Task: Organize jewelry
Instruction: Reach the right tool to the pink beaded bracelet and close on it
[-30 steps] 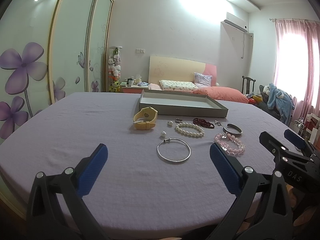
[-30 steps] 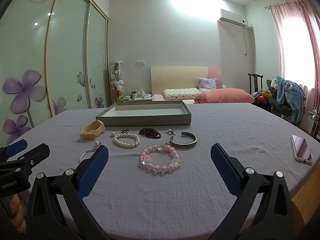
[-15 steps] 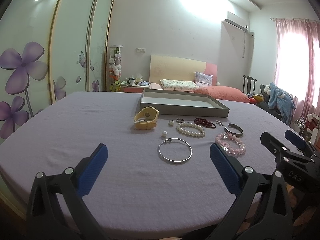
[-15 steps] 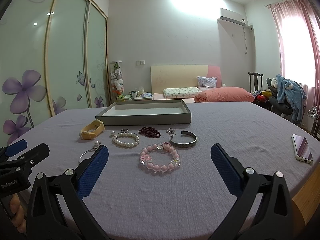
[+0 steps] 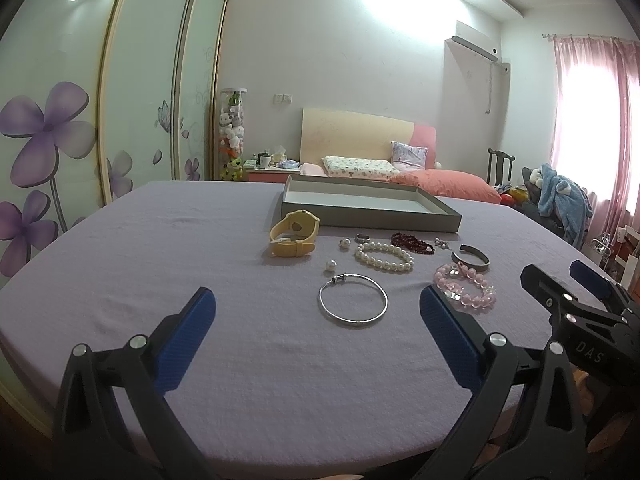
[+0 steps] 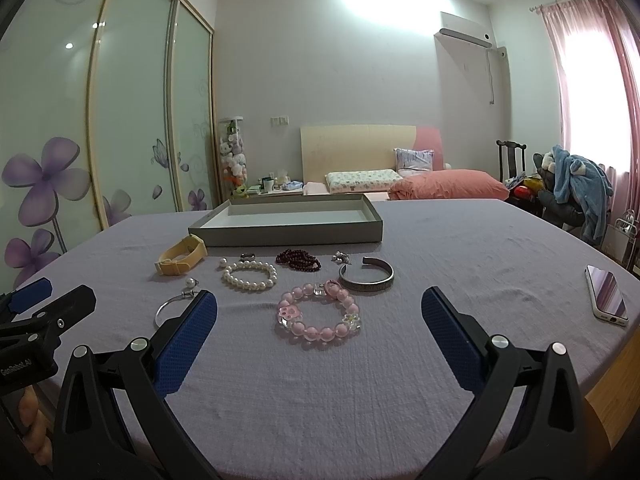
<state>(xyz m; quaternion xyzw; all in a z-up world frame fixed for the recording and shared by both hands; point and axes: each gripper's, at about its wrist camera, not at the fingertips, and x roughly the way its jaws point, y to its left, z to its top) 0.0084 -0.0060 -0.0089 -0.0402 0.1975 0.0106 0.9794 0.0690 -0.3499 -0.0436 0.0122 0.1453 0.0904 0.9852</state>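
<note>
Jewelry lies scattered on the purple tablecloth [image 6: 440,360] just in front of the grey tray [image 6: 288,224]: a yellow watch [image 5: 294,234], a pearl bracelet [image 6: 250,276], a dark red bead strand [image 6: 298,260], a silver cuff [image 6: 366,278], a pink bead bracelet [image 6: 318,316] and a thin silver bangle [image 5: 353,300]. The left gripper [image 5: 316,340] and right gripper [image 6: 318,340] both hover above the cloth with fingers spread wide, holding nothing. A phone [image 6: 606,298] rests near the table's right edge.

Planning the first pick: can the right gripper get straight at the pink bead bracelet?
Probably yes. The right gripper is open, and the pink bead bracelet lies flat just ahead between its fingers, apart from the silver cuff and pearl bracelet, with nothing over it.
</note>
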